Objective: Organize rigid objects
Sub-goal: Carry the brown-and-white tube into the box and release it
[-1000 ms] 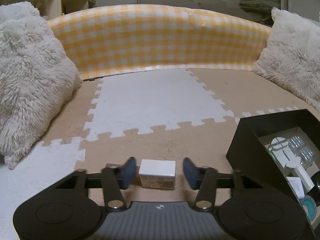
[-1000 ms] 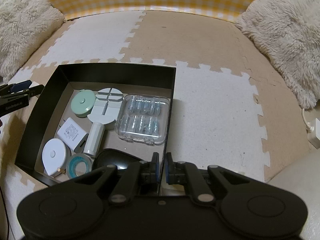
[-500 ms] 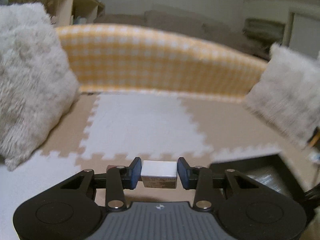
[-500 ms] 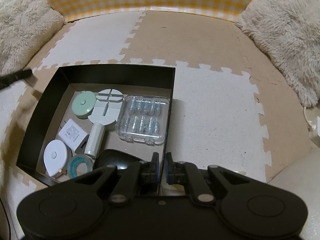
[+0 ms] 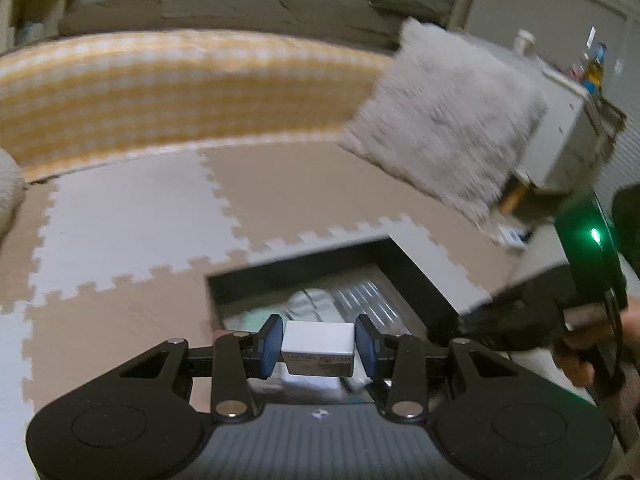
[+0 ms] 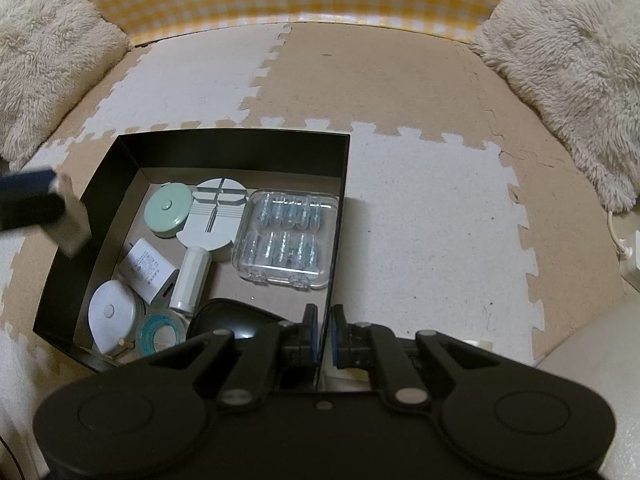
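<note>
Your left gripper (image 5: 319,346) pinches the small white box (image 5: 318,347) between its blue pads, one pad flat against each side, and the box hangs in the air above the near-left part of the black tray (image 6: 240,148). From your right wrist view the box (image 6: 72,226) shows at the tray's left wall, clear of the floor mat (image 6: 420,208). Your right gripper (image 6: 323,334) is pressed together on the tray's right wall, one pad inside and one outside. Inside the tray lie a clear plastic case (image 6: 286,238), a mint round tin (image 6: 167,210), a white round tool (image 6: 214,216), a white charger (image 6: 150,270) and a teal tape roll (image 6: 160,334).
</note>
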### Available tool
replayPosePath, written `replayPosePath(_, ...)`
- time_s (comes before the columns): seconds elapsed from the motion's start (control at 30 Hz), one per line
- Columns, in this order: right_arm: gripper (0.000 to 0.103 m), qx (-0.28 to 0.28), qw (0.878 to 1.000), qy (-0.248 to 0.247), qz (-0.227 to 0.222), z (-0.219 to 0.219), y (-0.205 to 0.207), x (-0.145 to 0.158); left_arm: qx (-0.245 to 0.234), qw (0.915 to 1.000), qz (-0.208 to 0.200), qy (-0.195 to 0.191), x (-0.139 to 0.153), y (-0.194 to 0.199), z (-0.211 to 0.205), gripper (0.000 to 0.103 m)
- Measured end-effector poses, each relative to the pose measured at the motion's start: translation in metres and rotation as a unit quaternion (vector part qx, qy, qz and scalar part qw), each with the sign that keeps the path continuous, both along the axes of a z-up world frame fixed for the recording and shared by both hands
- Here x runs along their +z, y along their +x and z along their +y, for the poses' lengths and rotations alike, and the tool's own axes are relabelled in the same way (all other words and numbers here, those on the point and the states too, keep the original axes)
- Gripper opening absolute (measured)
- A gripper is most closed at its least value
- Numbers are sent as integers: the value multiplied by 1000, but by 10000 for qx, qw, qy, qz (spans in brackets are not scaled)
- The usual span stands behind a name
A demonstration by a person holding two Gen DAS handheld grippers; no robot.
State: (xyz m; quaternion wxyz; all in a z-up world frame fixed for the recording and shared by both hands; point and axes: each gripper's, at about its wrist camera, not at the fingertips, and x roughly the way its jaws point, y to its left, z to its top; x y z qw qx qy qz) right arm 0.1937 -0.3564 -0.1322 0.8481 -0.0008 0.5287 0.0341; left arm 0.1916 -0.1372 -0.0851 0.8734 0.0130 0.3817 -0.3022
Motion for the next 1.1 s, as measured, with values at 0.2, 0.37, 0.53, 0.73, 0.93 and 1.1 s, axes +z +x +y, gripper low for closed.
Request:
replayPosePath(0.2,7,5,10000,4,2,-1,0,0,87,9991,416,-87,-10,-17,-10,8)
replayPosePath(0.37,7,16,10000,-16,0,0,0,0,95,9991,423,10,-11,-20,-12,8)
replayPosePath(0.53,7,25,10000,-30,1,0,0,1,84,9986,506,115,-13,-17,-13,8)
replayPosePath(0.73,7,30,10000,-44,-1,1,0,0,-18,9978,599,277,-17,-20,-22,39)
replayPosePath(0.93,7,21,10000,-37,6,0,-1,0,40,9979,505,412,-15,-26,-26,74)
replayPosePath(1.1,7,-4,10000,-45,-8,1,-3,2,158,9980,402,462,-10,-28,-26,90)
